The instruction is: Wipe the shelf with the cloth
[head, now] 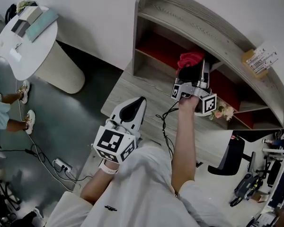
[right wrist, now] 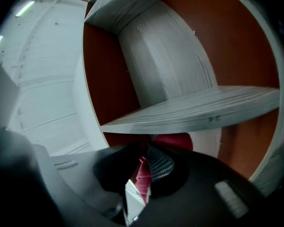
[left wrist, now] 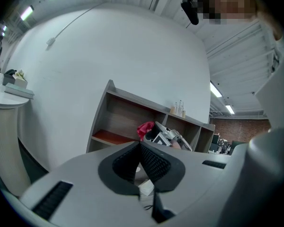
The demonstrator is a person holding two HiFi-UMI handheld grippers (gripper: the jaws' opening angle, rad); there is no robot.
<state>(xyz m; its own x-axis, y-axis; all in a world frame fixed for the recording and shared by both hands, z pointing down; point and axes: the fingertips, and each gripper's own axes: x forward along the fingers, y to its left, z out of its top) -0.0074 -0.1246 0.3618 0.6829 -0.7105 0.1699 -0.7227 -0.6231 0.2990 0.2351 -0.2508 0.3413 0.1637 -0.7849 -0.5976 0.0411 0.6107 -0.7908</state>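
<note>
**Right jaws hold the cloth inside the shelf bay**

The shelf point(head: 204, 23), a grey-wood unit with red back panels, fills the space ahead of both grippers. In the right gripper view one of its boards point(right wrist: 194, 109) runs crosswise just above and beyond the jaw tips, so its long axis lies across the line the jaws point along.

The right gripper point(head: 192, 71) is up inside the open bay and angled upward. Its jaws are clamped on the cloth. The left gripper point(head: 138, 102) hangs well back from the shelf over the lower ledge, with its jaws closed together on nothing, so the right hand is plainly the nearer one for the wiping.

The red cloth point(right wrist: 174, 141) is pinched between the right pads, and its loose bunch bulges out directly ahead of the tips, between them and the board's underside. The blur there makes it hard to tell whether the cloth is touching the wood, though it looks at most just beside it.

The coming stroke probably calls for pressing the bunch against a surface and sweeping along the board's length.
</note>
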